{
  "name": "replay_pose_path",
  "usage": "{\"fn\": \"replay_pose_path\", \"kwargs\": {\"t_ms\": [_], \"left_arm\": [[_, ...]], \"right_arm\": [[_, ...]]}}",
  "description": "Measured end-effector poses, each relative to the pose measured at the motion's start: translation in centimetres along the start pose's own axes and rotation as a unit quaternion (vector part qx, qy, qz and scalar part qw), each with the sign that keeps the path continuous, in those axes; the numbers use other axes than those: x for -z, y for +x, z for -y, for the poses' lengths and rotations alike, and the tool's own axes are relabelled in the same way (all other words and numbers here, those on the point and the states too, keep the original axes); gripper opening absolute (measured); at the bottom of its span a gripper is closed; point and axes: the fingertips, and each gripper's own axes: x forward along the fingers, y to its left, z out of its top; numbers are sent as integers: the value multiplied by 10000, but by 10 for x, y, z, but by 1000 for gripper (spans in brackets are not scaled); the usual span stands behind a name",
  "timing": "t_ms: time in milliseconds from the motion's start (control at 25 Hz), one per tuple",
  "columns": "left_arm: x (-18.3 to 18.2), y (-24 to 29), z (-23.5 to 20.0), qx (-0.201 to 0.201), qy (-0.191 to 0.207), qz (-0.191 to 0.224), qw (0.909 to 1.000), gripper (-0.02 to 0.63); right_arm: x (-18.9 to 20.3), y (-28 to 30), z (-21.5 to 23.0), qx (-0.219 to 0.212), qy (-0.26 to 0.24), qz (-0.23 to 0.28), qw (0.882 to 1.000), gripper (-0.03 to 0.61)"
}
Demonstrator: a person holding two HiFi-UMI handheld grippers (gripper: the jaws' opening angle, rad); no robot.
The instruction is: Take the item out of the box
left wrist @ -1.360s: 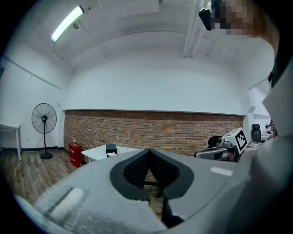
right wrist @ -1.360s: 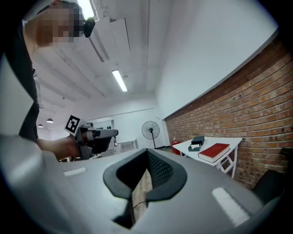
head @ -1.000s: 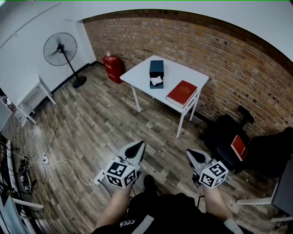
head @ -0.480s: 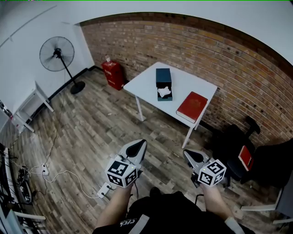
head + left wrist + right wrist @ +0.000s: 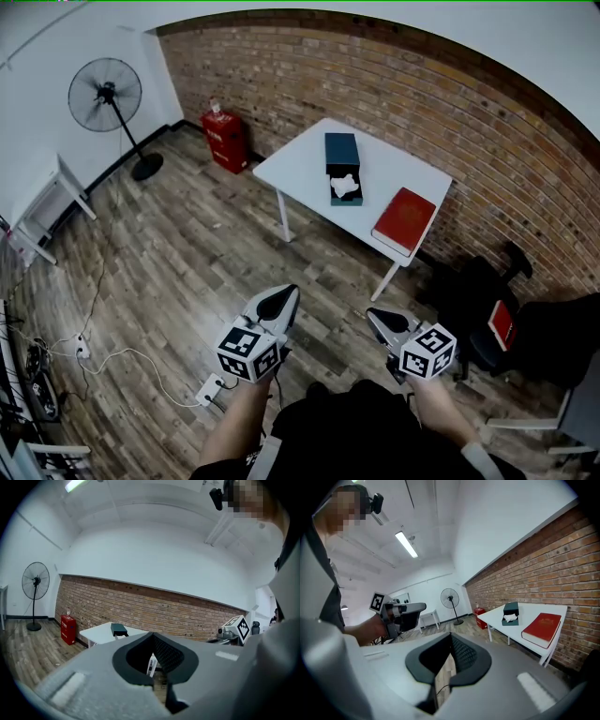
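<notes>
A dark teal box (image 5: 341, 152) lies open on the white table (image 5: 300, 167) by the brick wall, with a white crumpled item (image 5: 346, 187) in its near half. The box also shows small in the left gripper view (image 5: 119, 630) and in the right gripper view (image 5: 511, 613), where the white item (image 5: 512, 617) sits in it. My left gripper (image 5: 284, 292) and right gripper (image 5: 372, 313) are held low over the wooden floor, well short of the table. Both are shut, with nothing between their jaws.
A red book (image 5: 405, 220) lies on the table's right end. A red box (image 5: 225, 139) stands on the floor left of the table, and a standing fan (image 5: 105, 94) further left. A black chair (image 5: 478, 309) with a red book stands at right. Cables and a power strip (image 5: 208, 389) lie at lower left.
The table with the box has drifted right and slightly nearer in the head view, as the person comes closer. Both grippers keep their pose and stay shut.
</notes>
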Motion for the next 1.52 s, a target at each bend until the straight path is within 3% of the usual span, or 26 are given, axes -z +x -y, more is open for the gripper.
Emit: {"fn": "replay_pose_path", "kwargs": {"t_ms": [160, 400, 920, 1280, 1520], "left_arm": [[11, 14, -17, -36, -200, -146, 9997, 6], [9, 60, -39, -130, -197, -263, 9994, 6], [-19, 226, -87, -143, -128, -533, 9984, 6], [-27, 298, -116, -312, -320, -527, 9976, 6], [-24, 328, -137, -340, -496, -484, 9970, 6]], "right_arm": [[5, 16, 4, -136, 40, -165, 9998, 0], [4, 38, 54, -178, 315, -214, 9991, 0], [-70, 123, 208, -546, 198, -240, 9980, 0], [-93, 153, 278, -752, 183, -439, 9960, 0], [-99, 168, 318, -615, 173, -597, 9962, 0]]}}
